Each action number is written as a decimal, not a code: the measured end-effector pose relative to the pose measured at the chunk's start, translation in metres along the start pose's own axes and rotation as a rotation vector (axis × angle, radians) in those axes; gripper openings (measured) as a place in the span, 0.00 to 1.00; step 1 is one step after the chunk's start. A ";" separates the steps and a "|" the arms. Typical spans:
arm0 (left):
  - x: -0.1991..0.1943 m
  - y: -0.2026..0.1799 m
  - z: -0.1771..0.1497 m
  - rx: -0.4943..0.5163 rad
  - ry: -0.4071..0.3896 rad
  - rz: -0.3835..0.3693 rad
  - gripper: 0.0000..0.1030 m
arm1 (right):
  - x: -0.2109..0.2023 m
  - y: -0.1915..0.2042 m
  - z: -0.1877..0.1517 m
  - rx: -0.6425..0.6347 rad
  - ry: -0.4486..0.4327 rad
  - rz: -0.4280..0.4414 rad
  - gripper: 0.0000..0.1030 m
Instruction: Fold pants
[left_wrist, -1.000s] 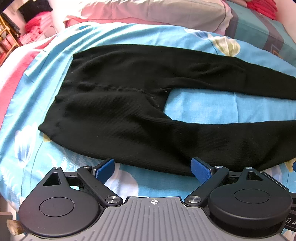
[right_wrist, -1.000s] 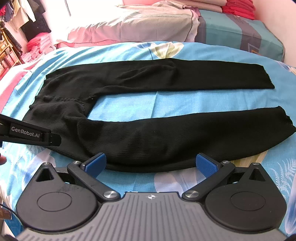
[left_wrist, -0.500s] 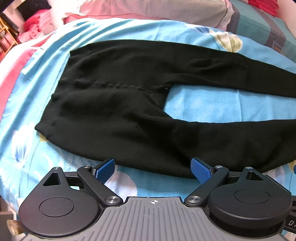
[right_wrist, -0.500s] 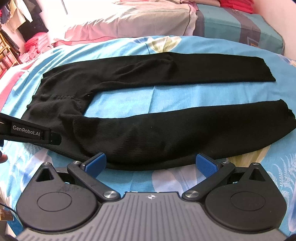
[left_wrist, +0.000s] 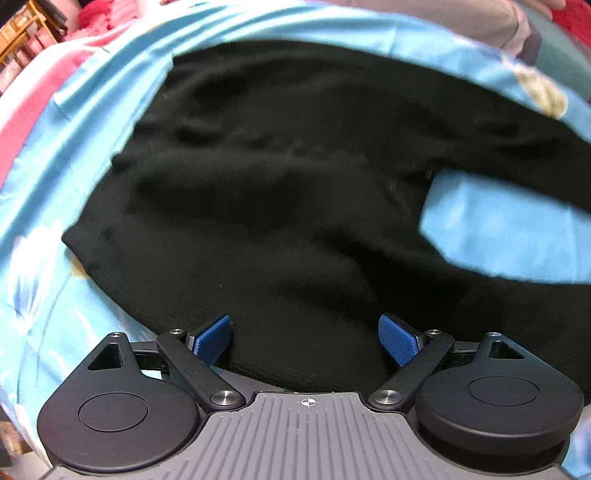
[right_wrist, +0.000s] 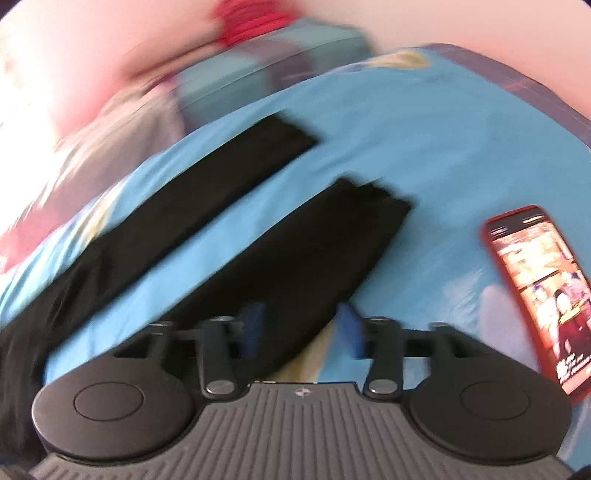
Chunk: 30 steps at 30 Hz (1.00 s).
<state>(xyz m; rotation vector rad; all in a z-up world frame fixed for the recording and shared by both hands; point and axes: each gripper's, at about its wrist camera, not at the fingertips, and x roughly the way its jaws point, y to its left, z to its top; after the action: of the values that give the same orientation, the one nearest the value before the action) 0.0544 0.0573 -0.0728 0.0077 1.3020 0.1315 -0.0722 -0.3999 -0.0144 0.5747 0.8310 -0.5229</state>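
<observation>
Left wrist view: black pants lie spread flat on the bed, unfolded; left gripper gapes above the waist, right gripper closing around a leg hem.

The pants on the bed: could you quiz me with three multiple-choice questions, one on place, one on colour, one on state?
1. Where does the phone lie?
A. on the pants
B. on the sheet beside a leg's end
C. on a pillow

2. What colour are the pants?
A. black
B. red
C. grey

3. How do the two legs lie?
A. stacked
B. rolled up
C. spread apart

B: in the right wrist view it rests on the blue sheet, clear of the cloth.
A: the fabric is black in both views.
C: blue sheet shows between them.
</observation>
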 end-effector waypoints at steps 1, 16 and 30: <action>0.005 -0.002 -0.001 0.006 0.013 0.008 1.00 | 0.005 -0.005 0.006 0.038 -0.017 -0.011 0.92; 0.015 -0.005 -0.003 0.026 -0.003 0.038 1.00 | 0.027 -0.061 0.019 0.065 -0.070 -0.139 0.09; -0.017 0.024 0.013 0.027 -0.126 0.020 1.00 | -0.063 0.092 -0.120 -0.894 -0.057 0.408 0.72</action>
<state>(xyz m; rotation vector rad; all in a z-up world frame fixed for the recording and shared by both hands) 0.0608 0.0800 -0.0514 0.0513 1.1780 0.1292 -0.1133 -0.2411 -0.0048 -0.1055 0.7746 0.2228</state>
